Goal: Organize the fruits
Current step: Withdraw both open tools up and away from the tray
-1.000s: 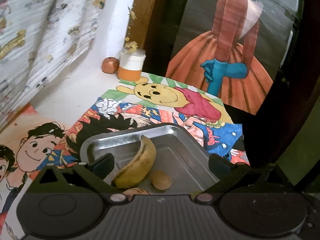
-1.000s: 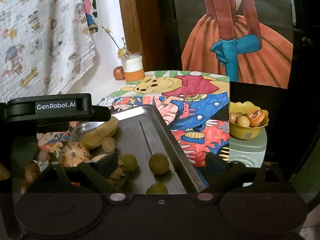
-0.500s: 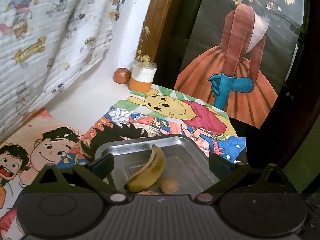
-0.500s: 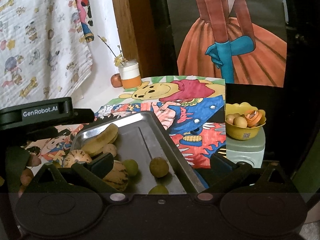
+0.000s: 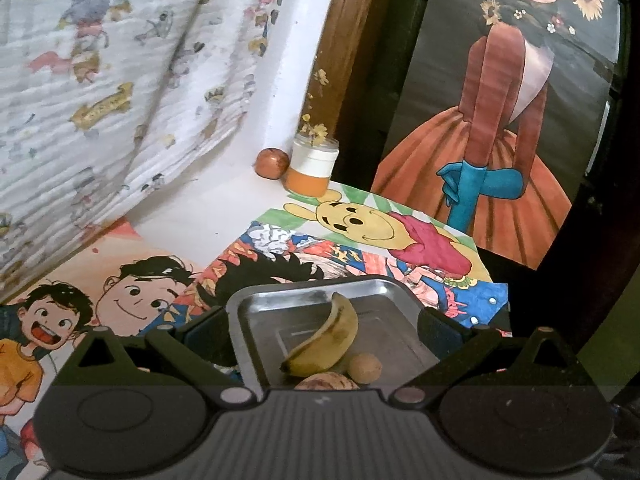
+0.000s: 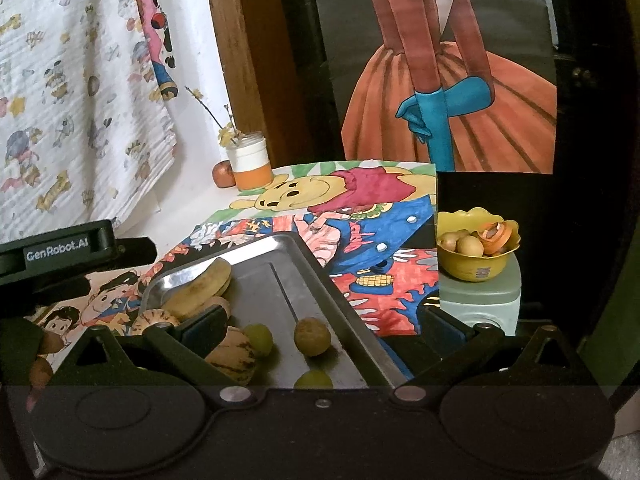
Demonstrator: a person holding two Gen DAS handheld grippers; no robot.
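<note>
Pulled back and up from a second ago: both sets of tongs farther from the shallow rectangular steel tray (image 6: 320,280), more of it and the cartoon-print covered desk (image 5: 168,240) in view. Left tongs (image 5: 320,320) spread wide, empty, hanging over tray's near end. Right tongs (image 6: 320,324) likewise gaping, nothing between the blue pads.

Risks: round fruit on smooth steel, easy to roll off if nudged by a descending pad; tray close to desk's right edge, so a push could slide it over. Curved yellow banana (image 5: 324,340) resting against small round tan fruit (image 5: 364,367), so lifting one likely to shift the other.

Contents: tray holding banana, tan fruit, two striped cream melons (image 6: 234,358), brownish-green round fruit (image 6: 312,336), two small green round fruits (image 6: 260,338). Yellow scalloped bowl (image 6: 472,268) on pale green stand, well apart to the right, holding small tan fruits and orange peel-like piece. Orange-and-white jar (image 5: 314,166) at back, reddish apple (image 5: 273,162) just beside it.
</note>
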